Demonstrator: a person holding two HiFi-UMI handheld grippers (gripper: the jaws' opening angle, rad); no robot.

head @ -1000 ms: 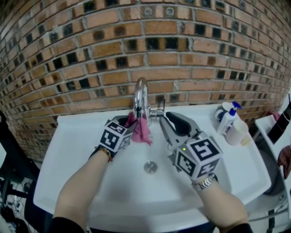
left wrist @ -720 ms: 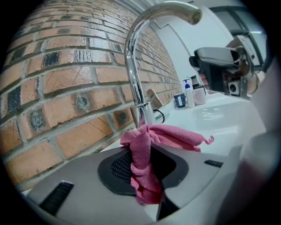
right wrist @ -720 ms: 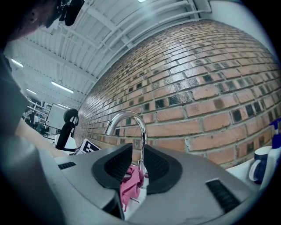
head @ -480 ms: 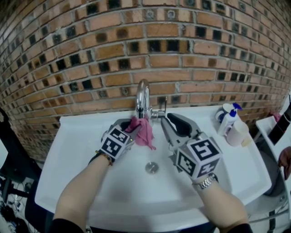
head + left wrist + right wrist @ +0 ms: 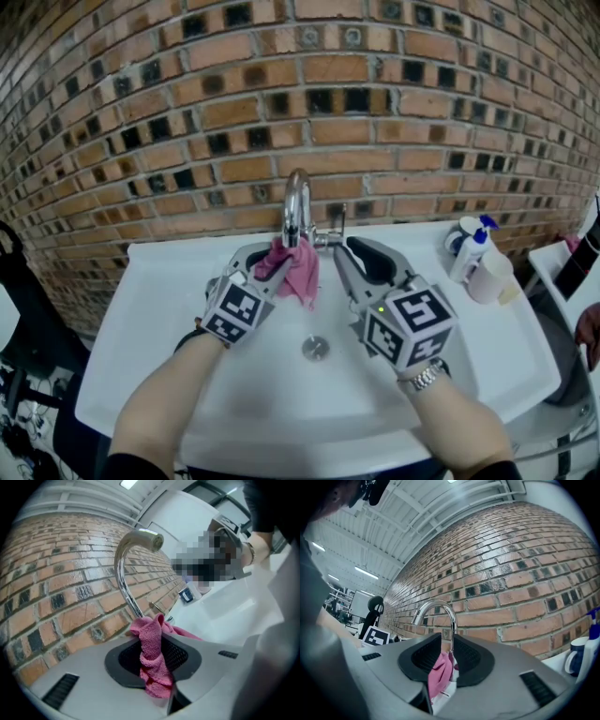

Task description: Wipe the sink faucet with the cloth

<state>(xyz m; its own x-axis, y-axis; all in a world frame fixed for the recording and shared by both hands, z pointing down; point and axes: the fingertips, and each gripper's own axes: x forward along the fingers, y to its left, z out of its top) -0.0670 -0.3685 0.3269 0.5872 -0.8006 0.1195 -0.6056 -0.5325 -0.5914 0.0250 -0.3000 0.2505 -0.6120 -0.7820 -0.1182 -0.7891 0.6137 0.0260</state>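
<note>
Between the jaws of the left hand-held gripper point(image 5: 270, 257) sits a pink cloth point(image 5: 300, 272), and the jaws are clamped on it: a twisted fold runs down between the dark pads, and the loose rest bunches out past the tips. Just beyond those tips the cloth touches the lower stem of the chrome faucet point(image 5: 297, 201), whose curved spout rises above the hand-held gripper and bends back toward the person.

To the right of the cloth, the right hand-held gripper point(image 5: 348, 247) points at the foot of the faucet with its jaws a little apart and pressing on nothing. Through the narrow gap between its pads the faucet stem and a piece of the pink cloth can be seen. A small upright lever point(image 5: 337, 220) stands just ahead of its tips.

Below both hand-held grippers lies the white sink point(image 5: 159, 309), with its round drain point(image 5: 315, 348) nearer the person. Behind the faucet runs a brick wall point(image 5: 394, 112). Well off to the right of the right hand-held gripper, a spray bottle point(image 5: 473, 246) and a white container point(image 5: 490, 275) stand on the sink's edge.
</note>
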